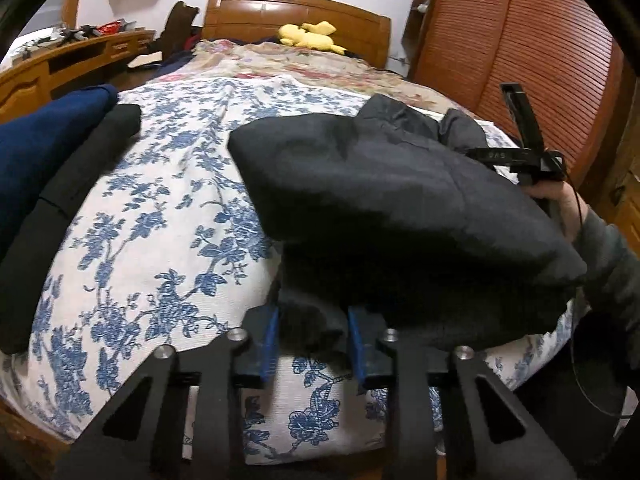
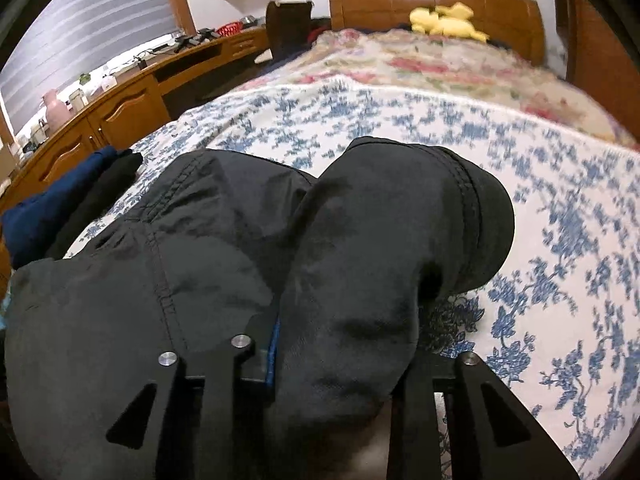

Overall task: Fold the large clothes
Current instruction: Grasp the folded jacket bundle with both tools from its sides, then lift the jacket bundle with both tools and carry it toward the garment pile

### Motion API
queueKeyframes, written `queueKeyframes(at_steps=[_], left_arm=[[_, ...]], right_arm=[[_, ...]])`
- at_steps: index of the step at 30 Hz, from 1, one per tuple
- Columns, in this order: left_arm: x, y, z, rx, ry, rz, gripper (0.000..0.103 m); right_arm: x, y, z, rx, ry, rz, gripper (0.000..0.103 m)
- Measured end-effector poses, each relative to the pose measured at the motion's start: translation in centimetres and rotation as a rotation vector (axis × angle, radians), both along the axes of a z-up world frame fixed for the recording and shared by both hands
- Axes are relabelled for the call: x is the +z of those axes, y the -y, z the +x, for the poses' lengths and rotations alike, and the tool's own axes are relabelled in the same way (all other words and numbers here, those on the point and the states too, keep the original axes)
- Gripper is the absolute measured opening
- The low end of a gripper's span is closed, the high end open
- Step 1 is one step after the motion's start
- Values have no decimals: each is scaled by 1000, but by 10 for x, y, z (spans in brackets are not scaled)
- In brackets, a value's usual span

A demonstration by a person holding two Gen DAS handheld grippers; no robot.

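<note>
Here the dark grey, soft fabric garment (image 1: 400, 208) lies bunched on the blue-flowered white bedspread (image 1: 160, 240), its length running sideways; left tool (image 1: 312, 340) and right tool (image 2: 340, 360) (each clamped on cloth) grip its near edge.

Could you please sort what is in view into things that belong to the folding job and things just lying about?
Belongs to the job:
- black garment
- left claw, shut on a fold of it
- right claw, buried in its cloth
- blue-flowered bedspread it lies on

Lying about:
- folded navy and black clothes
- yellow plush toy
- wooden desk
</note>
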State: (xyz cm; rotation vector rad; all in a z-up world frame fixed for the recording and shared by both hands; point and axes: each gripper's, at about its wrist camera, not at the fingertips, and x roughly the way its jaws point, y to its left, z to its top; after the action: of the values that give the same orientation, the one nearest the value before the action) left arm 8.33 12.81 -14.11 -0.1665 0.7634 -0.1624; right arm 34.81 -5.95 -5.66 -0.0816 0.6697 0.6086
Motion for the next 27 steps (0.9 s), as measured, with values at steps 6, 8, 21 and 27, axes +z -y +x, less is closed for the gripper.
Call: queueKeyframes(at_steps=[6, 8, 21, 27], left_arm=[[25, 0, -12, 32, 90, -1, 15], [39, 0, -16, 36, 124, -2, 13], [82, -33, -50, 130, 230, 29, 10], [119, -102, -66, 233, 308, 56, 10]], right_arm=[[14, 18, -19, -25, 12, 129, 22], [19, 22, -30, -22, 21, 125, 21], [66, -19, -73, 78, 117, 46, 18], [121, -89, -81, 172, 207, 17, 17]])
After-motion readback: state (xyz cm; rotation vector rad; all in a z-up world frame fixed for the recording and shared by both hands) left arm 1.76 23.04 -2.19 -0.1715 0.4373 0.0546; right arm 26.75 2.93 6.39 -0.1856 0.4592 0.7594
